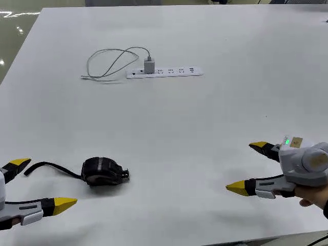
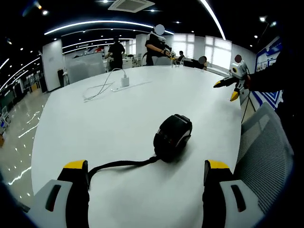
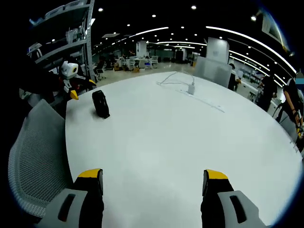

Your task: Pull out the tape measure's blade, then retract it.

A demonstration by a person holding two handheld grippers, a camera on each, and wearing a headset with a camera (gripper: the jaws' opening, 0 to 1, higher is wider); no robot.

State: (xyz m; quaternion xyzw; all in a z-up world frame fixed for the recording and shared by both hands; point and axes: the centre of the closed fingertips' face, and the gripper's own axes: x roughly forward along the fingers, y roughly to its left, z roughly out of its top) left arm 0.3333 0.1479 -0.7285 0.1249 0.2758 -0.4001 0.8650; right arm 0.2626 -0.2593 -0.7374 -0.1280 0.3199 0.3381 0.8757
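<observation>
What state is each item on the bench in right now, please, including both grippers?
Tape measure: blade in, lying free on the table, strap trailing.
Left gripper: open, empty, beside the tape measure.
Right gripper: open, empty, well away from it.
Charger: plugged into the power strip.

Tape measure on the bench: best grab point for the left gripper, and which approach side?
Grip the tape measure by its rounded black case, mid-body, not the thin strap. Approach with the left gripper: it is open and points straight at the case. The strap trails toward it, so probably pass above it.
</observation>
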